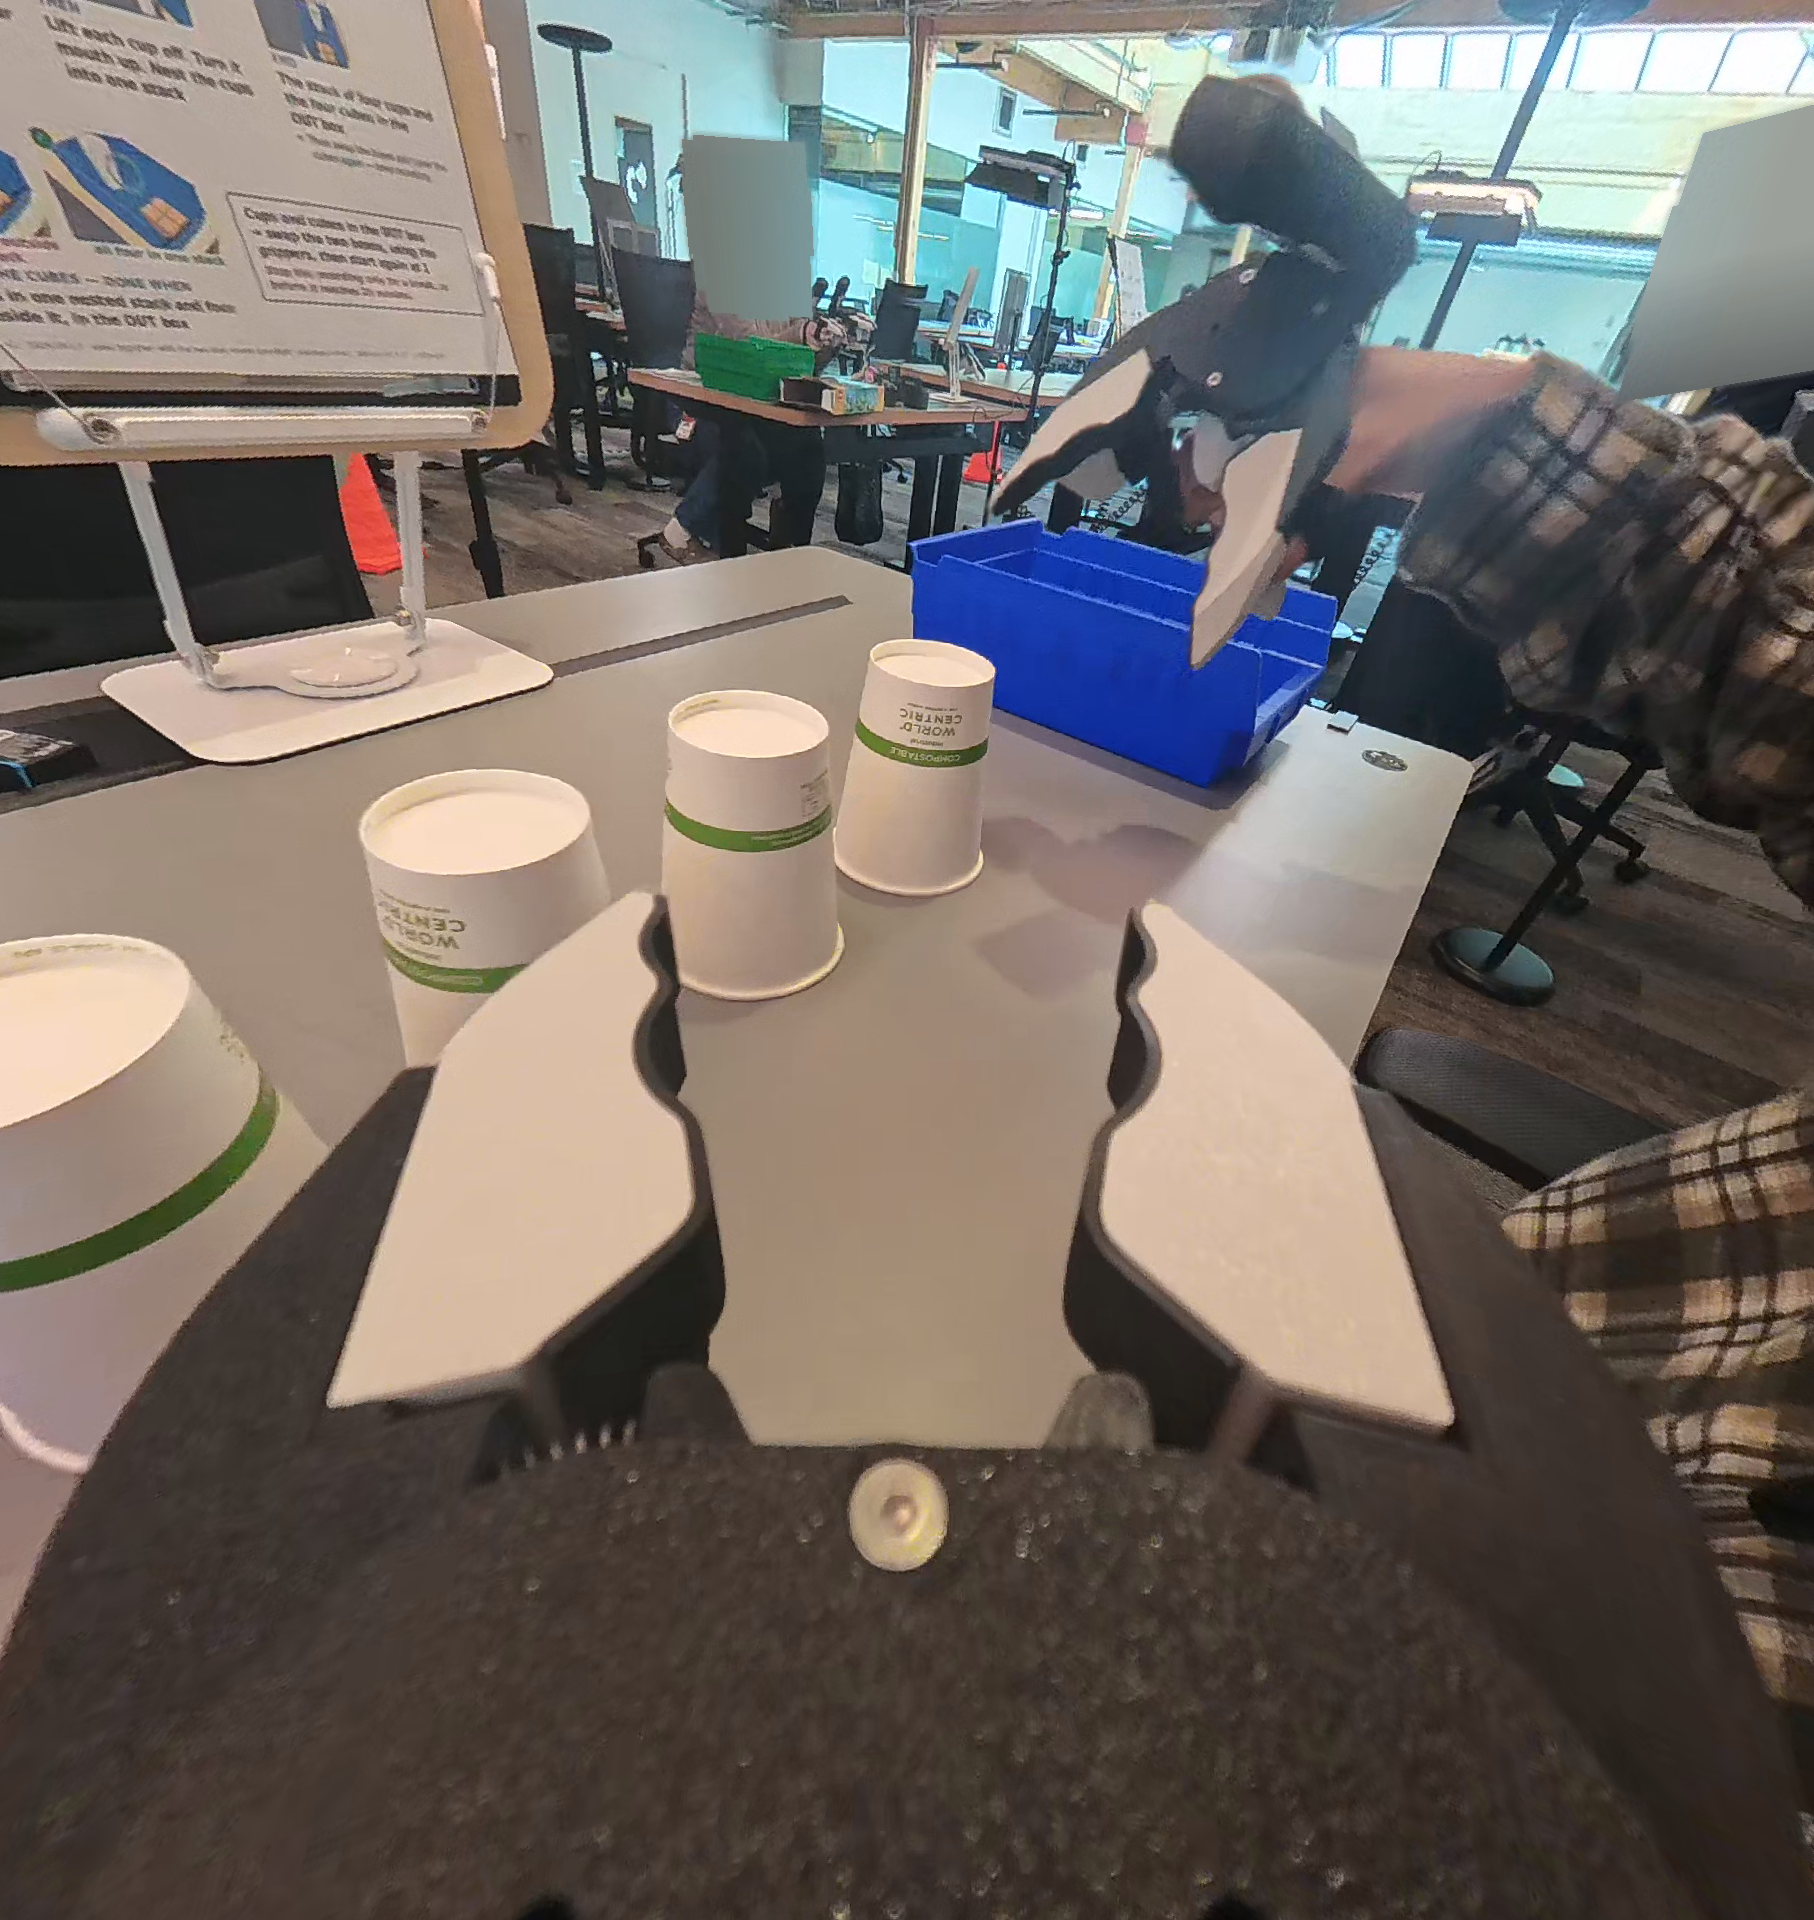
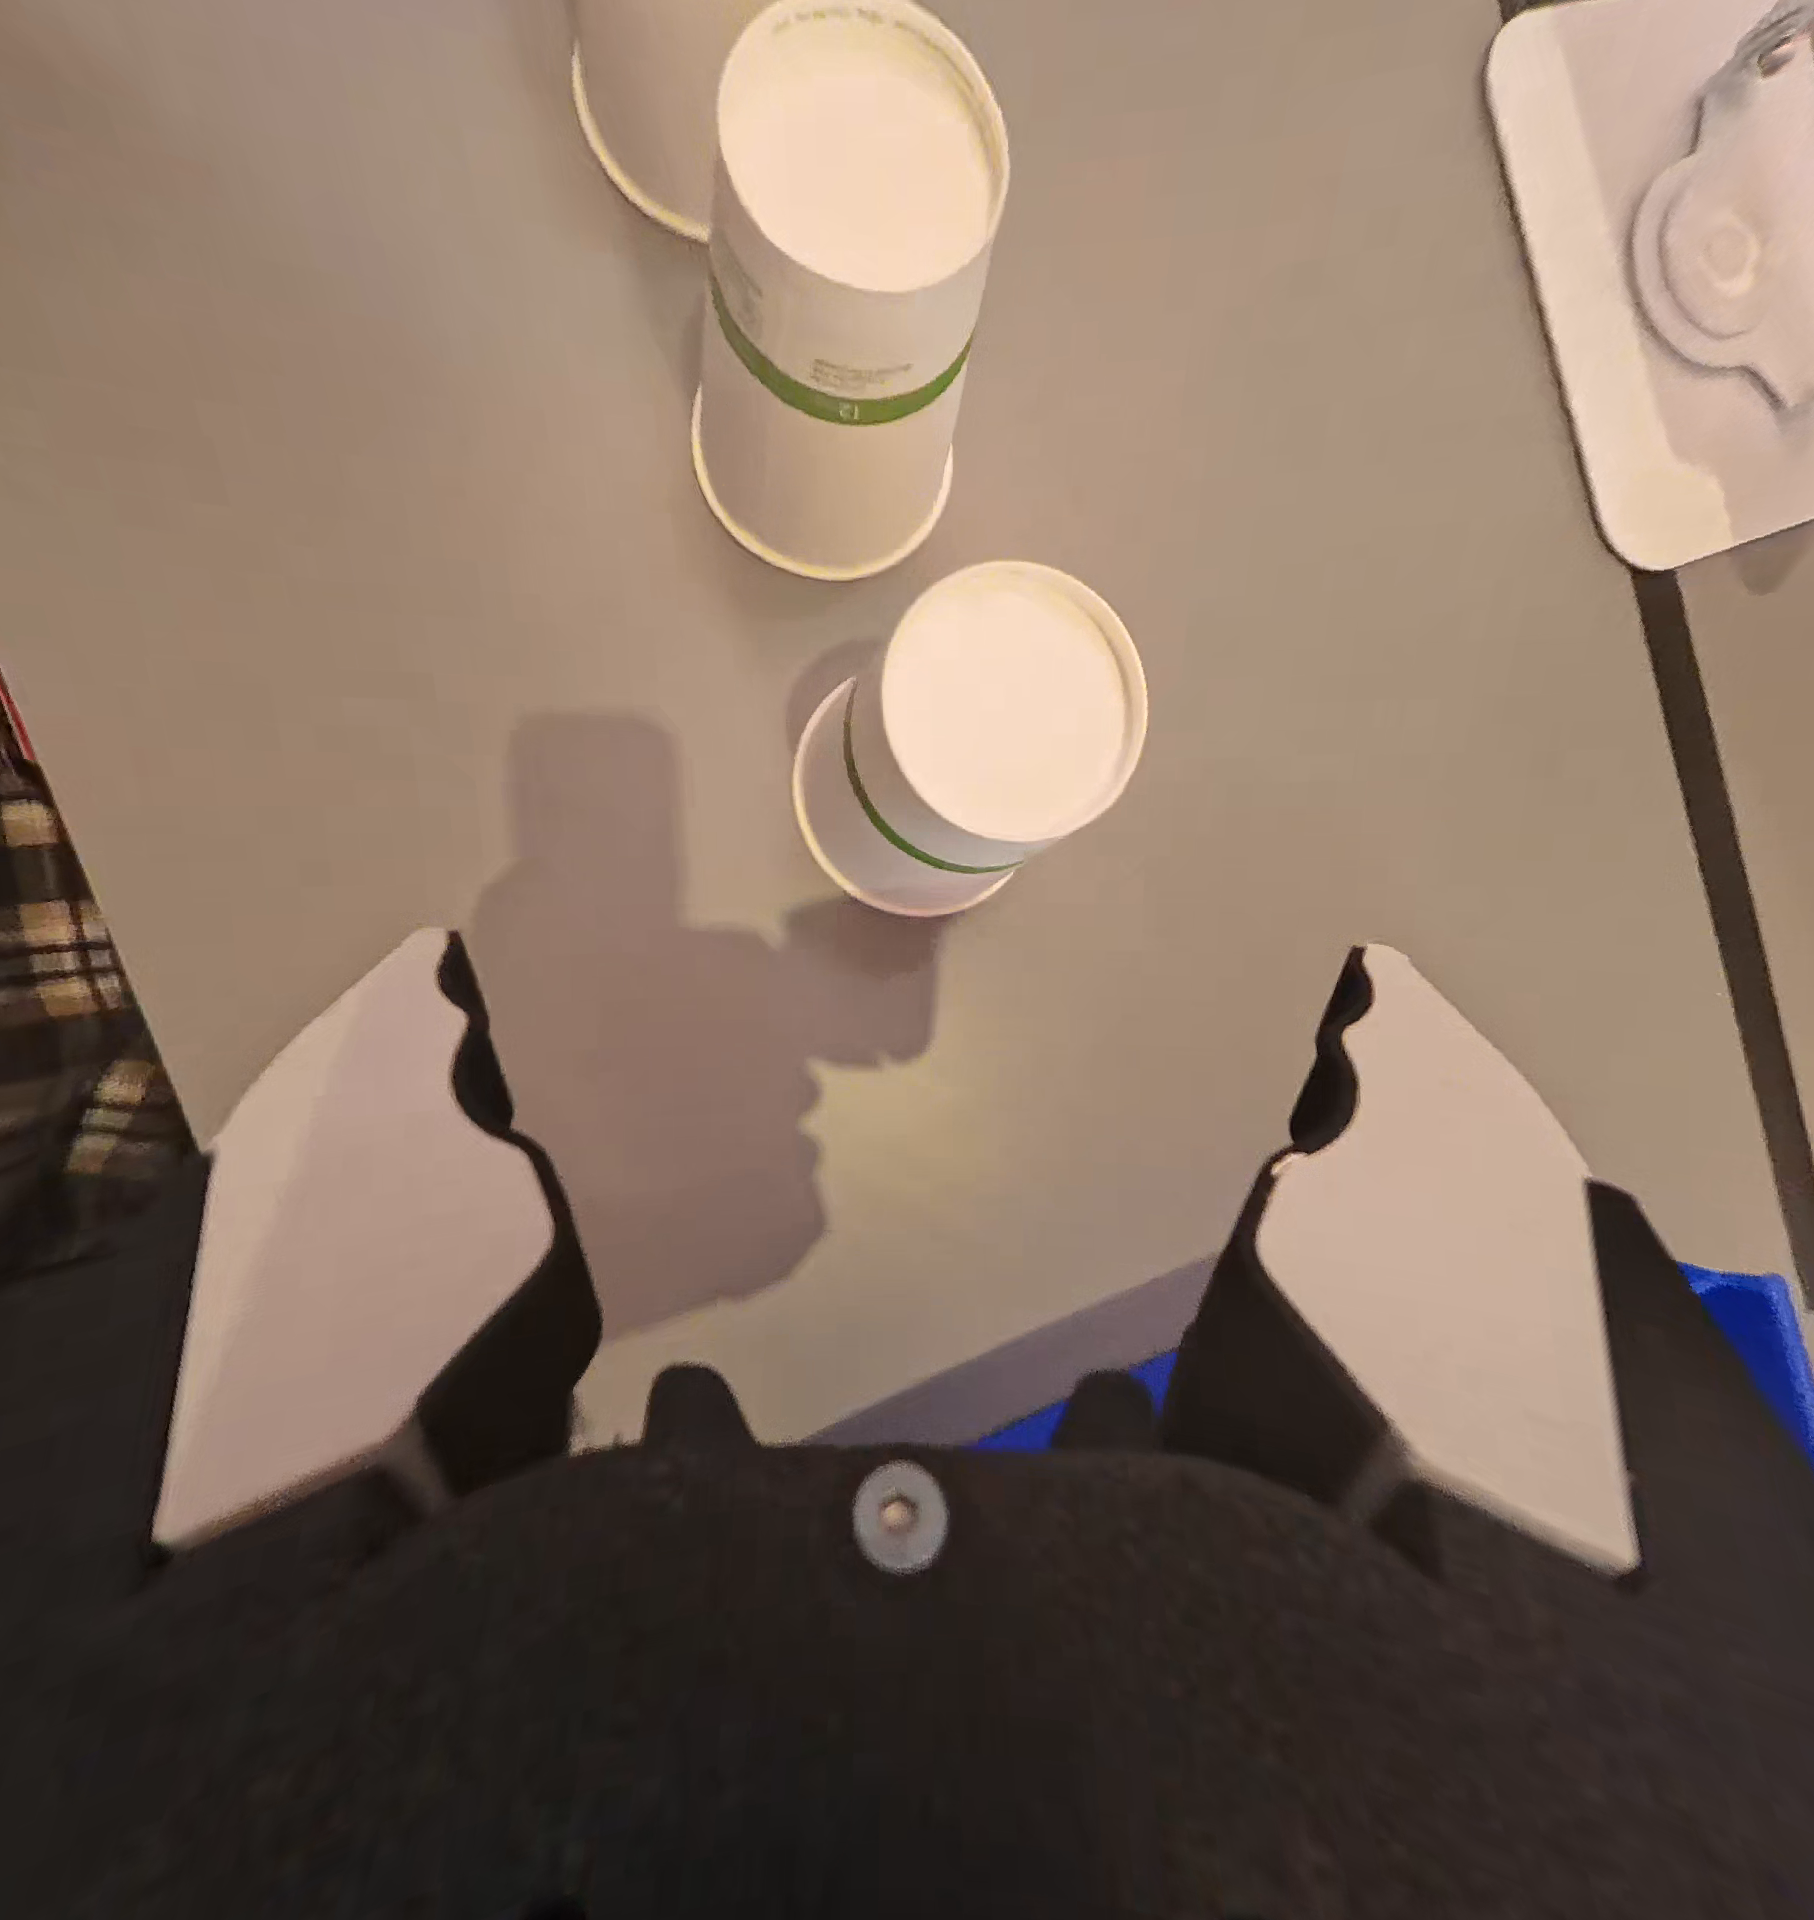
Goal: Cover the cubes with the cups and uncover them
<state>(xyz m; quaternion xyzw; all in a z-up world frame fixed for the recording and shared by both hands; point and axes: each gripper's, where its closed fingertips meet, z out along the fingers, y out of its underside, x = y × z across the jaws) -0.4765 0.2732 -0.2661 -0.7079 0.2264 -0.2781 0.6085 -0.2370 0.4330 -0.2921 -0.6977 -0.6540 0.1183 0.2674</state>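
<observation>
Four paper cups (image 1: 747, 852) stood upside down in a row on the grey table (image 1: 882, 1195), presumably covering the cubes; uncovering remained. Both claws, left (image 1: 898, 1039) and right (image 2: 903, 1039), gaped wide, empty.

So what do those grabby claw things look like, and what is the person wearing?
Each gripper, left and right, has a rough black body with a silver screw in the middle. Its two jaws are flat pale grey plates that taper to a point, lined with wavy black rubber on the inner edges. The sleeves are plaid flannel in brown, cream and black.
</observation>
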